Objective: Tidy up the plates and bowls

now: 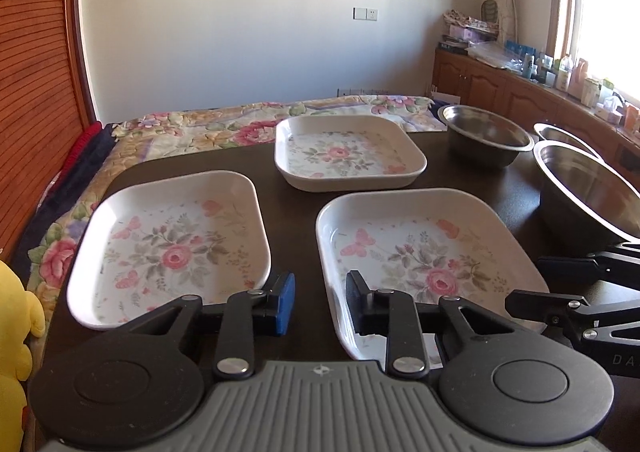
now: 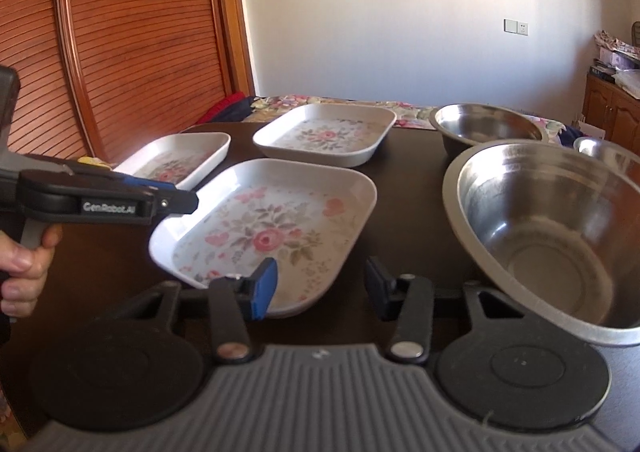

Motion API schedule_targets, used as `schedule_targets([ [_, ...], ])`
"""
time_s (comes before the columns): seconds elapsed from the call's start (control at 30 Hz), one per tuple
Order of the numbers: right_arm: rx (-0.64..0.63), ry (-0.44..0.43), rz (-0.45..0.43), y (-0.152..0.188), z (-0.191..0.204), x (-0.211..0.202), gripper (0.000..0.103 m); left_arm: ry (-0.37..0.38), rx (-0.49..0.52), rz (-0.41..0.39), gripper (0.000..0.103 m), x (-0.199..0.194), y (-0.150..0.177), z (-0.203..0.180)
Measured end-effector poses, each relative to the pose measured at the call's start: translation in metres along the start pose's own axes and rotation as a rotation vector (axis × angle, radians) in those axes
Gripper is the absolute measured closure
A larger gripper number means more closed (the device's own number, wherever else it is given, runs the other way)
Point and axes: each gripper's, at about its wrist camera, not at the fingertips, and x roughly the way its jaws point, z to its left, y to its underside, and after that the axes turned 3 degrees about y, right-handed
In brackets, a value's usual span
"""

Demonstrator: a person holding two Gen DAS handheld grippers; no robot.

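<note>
1. The left gripper (image 1: 320, 302) is held part open with nothing between its pads, over the dark table (image 1: 292, 220) in the gap between 2 floral plates (image 1: 172, 248); the right-hand plate's (image 1: 424, 256) near rim is overlapped by its right finger.
2. The right gripper (image 2: 322, 288) is likewise part open and empty; its left pad is seen over the near plate's (image 2: 272, 228) rim, contact unclear.
3. 3 shallow square plates with rounded corners and 3 round steel bowls (image 2: 552, 228) are set apart; bare tabletop is left between them.

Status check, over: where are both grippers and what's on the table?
Left gripper open between two floral square plates. Right gripper open, empty, at nearest plate's rim. Third plate, three steel bowls unstacked. Nothing blocking.
</note>
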Motion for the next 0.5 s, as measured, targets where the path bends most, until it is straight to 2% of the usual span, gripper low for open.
schedule_targets([
  [0.17,-0.032,0.024,-0.004,0.001,0.002,0.003,0.06,0.009,0.016,0.011,0.076,0.005,0.002,-0.004],
  [0.4,-0.001,0.012,0.021,-0.003,-0.004,0.011,0.068,0.015,0.018,0.016,0.077,0.009,0.004,-0.005],
  [0.5,0.001,0.011,0.019,-0.004,-0.004,0.013,0.071,0.024,0.016,0.016,0.082,0.009,0.004,-0.005],
])
